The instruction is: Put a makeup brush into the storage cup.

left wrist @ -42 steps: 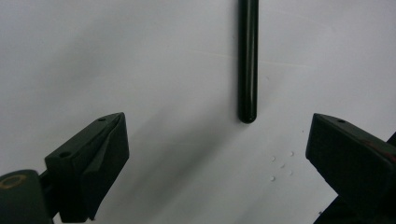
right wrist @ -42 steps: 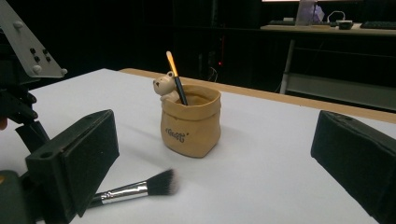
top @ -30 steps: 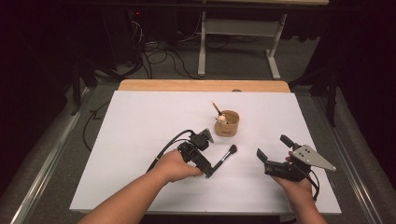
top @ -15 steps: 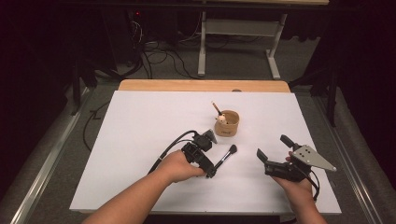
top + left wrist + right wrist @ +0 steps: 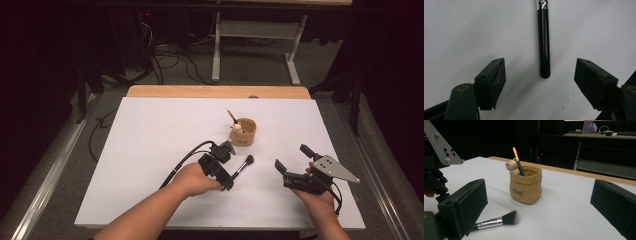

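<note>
A black-handled makeup brush (image 5: 241, 168) with a dark bushy head lies on the white table (image 5: 150, 130), just in front of a tan pouch-shaped holder (image 5: 243, 132). The holder bears a small bear figure and has a thin brush standing in it. My left gripper (image 5: 229, 183) points down over the brush's handle end. In the left gripper view the handle (image 5: 543, 45) lies between the open jaws of the left gripper (image 5: 540, 63), which have just been closing; the pads stand clear of it. My right gripper (image 5: 291, 157) rests open to the right, facing the holder (image 5: 525, 187) and the brush (image 5: 499, 220).
The white sheet covers a wooden tabletop whose far edge (image 5: 220, 91) shows bare. Beyond it stand a metal table frame (image 5: 255, 45) and floor cables. A black cable (image 5: 182, 162) trails left from my left gripper.
My left hand has edged slightly toward the brush handle. The right hand, the brush and the holder have stayed where they were.
</note>
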### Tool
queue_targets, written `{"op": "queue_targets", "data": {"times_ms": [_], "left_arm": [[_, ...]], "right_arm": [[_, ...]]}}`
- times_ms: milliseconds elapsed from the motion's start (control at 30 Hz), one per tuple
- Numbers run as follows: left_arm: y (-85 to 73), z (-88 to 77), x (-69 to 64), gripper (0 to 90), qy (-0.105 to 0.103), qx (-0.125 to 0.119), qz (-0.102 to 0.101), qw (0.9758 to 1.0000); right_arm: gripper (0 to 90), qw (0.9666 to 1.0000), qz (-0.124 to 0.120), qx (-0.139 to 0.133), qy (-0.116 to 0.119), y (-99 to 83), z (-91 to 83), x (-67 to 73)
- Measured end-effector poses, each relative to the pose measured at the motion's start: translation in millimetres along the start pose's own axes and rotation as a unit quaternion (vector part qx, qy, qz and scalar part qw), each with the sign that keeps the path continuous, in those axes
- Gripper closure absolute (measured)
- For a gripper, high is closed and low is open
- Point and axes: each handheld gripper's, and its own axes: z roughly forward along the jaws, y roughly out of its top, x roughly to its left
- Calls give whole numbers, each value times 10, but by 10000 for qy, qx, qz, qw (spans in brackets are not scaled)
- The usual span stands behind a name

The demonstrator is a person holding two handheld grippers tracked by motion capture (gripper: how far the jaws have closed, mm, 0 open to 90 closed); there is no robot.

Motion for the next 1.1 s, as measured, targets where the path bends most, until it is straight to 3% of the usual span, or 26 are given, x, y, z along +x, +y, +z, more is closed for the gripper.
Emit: {"op": "queue_targets", "data": {"times_ms": [100,267,433,733,1100], "left_arm": [[10,-4,-23,278,107,-10,6,9999],[30,-7,-63,311,118,-92,11,9999],[55,28,-69,402,35,-100,77,9999],[100,76,-133,557,141,-134,116,9997],[134,208,-221,635,385,74,317,9987]], "right_arm": [[26,10000,36,-1,-7,0,-6,-1],[26,10000,27,-45,-10,10,-16,8],[26,10000,-3,-53,-19,11,-12,11],[26,10000,-16,-56,5,10,-10,0],[26,10000,5,-74,22,18,-23,6]]}}
